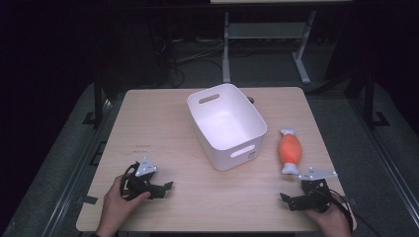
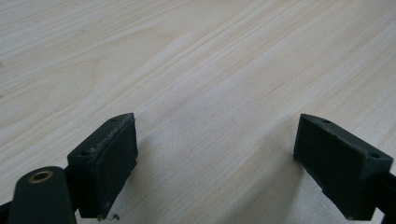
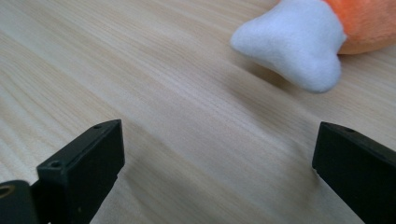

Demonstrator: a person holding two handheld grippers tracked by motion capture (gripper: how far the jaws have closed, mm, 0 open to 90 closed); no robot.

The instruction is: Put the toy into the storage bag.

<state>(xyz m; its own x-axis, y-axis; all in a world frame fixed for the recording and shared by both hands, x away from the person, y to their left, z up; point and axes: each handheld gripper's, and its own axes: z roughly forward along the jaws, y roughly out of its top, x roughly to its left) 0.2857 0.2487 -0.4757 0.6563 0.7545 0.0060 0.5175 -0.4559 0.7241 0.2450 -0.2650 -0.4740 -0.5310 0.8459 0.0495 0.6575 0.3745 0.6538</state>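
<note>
An orange plush toy (image 1: 290,151) with white ends lies on the wooden table (image 1: 163,123), just right of a white plastic bin (image 1: 226,125) with handle slots. My right gripper (image 1: 291,200) rests on the table near the front right, just below the toy, jaws open and empty. In the right gripper view (image 3: 217,172) the toy's white end (image 3: 294,44) lies ahead and to the upper right. My left gripper (image 1: 165,189) sits at the front left, held by a hand, open with nothing between its jaws; its own view (image 2: 215,163) looks along bare wood.
The bin stands empty in the middle of the table, tilted diagonally. Beyond the table's far edge a metal desk frame (image 1: 227,44) and cables lie on a dark floor. The table's front edge runs close under both hands.
</note>
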